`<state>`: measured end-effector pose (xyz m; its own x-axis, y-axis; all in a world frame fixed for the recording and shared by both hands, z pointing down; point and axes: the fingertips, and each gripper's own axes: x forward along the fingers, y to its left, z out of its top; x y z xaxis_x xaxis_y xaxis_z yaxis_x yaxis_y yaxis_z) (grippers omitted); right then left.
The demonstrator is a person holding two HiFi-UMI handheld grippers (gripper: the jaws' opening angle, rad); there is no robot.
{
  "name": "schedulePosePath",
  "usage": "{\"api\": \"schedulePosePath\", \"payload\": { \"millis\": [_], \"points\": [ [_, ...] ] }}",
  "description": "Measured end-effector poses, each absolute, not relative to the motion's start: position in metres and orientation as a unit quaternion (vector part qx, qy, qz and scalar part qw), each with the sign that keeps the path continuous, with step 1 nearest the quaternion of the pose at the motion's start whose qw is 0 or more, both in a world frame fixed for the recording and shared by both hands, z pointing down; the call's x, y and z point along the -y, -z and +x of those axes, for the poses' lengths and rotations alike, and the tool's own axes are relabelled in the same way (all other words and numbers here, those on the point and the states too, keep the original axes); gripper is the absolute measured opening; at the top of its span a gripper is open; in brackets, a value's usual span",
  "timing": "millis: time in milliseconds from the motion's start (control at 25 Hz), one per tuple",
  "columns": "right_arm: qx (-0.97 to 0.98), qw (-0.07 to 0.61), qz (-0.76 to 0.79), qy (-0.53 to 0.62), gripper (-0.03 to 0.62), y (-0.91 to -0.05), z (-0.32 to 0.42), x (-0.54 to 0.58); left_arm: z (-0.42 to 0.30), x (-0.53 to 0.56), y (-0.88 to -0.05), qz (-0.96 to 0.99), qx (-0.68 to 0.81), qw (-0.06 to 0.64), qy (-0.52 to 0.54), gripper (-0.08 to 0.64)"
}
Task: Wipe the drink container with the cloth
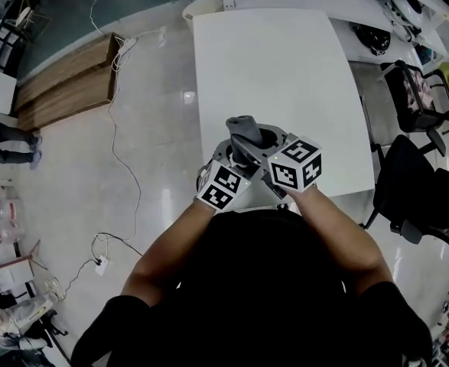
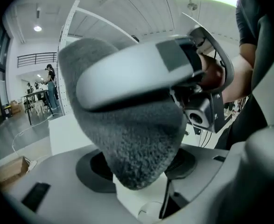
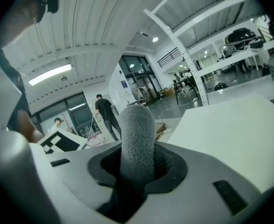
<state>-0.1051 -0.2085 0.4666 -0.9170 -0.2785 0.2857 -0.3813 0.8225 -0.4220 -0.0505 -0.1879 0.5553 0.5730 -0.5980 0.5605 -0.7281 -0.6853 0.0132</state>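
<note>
Meeting over the surface (image 1: 285,75) in the head view, left gripper (image 1: 235,153) and right gripper (image 1: 264,145) flank the cloth (image 1: 245,128). Left gripper view: cloth fills the frame, and I cannot tell that gripper's own grip. Right gripper view: clamped on cloth. No drink container shows; find it before wiping.

A white table (image 1: 285,90) stands on the pale floor (image 1: 163,144), flat brown boards (image 1: 67,90) lying well apart.

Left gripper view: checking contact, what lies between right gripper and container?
The cloth, pinched by the right gripper, hangs over the white container in the left gripper; that view shows it.
</note>
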Motion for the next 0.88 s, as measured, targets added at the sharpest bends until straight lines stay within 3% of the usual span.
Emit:
{"api": "schedulePosePath", "payload": {
  "millis": [280,880],
  "points": [
    [0.954,0.191,0.182,-0.142,0.107,-0.492,-0.095,0.201,-0.041,0.177,-0.563,0.878,0.370,0.114,-0.283,0.270],
    [0.953,0.164,0.219,-0.126,0.107,-0.491,-0.066,0.207,-0.041,0.179,-0.564,0.874,0.379,0.119,-0.280,0.270]
  ]
}}
